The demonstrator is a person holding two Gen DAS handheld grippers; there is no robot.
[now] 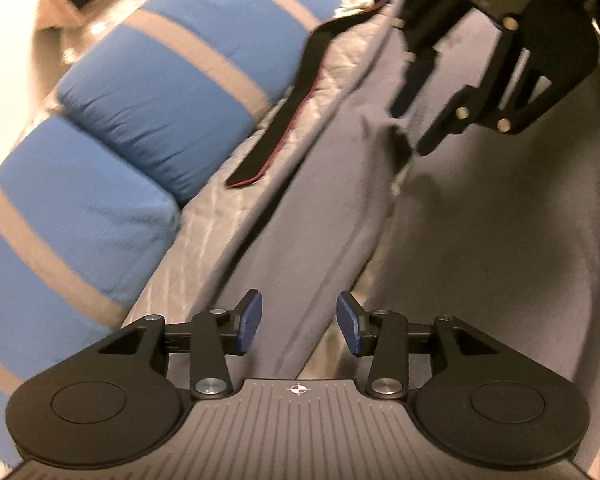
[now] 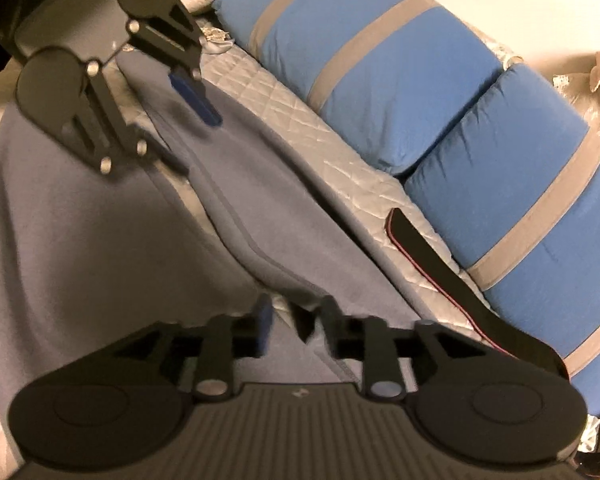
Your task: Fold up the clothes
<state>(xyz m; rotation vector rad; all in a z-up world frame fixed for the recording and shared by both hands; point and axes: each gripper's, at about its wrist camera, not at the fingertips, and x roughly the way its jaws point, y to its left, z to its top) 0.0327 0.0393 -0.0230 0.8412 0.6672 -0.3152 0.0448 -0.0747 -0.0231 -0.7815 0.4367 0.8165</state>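
Grey-blue garment [image 1: 480, 240] lies spread on the bed near the blue pillows [image 1: 188, 80], soft and limp, best pinched at a hem edge; left gripper [image 1: 299, 322] and right gripper [image 2: 294, 320] both parted, empty.

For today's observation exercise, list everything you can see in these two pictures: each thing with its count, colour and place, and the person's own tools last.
Garment: one, grey-blue, spread flat on the bed cover, a seamed edge running diagonally.
Pillows: two, blue with grey stripes, end to end along the far side of the bed.
Bed cover: one, shiny silver-white, quilted, under the garment and pillows.
Strap: one, black with a red edge, lying on the cover beside the pillows.
Left claw: one, black with blue pads, jaws apart over the garment, nothing between them.
Right claw: one, black with blue pads, jaws apart above the garment's seamed edge, blurred.
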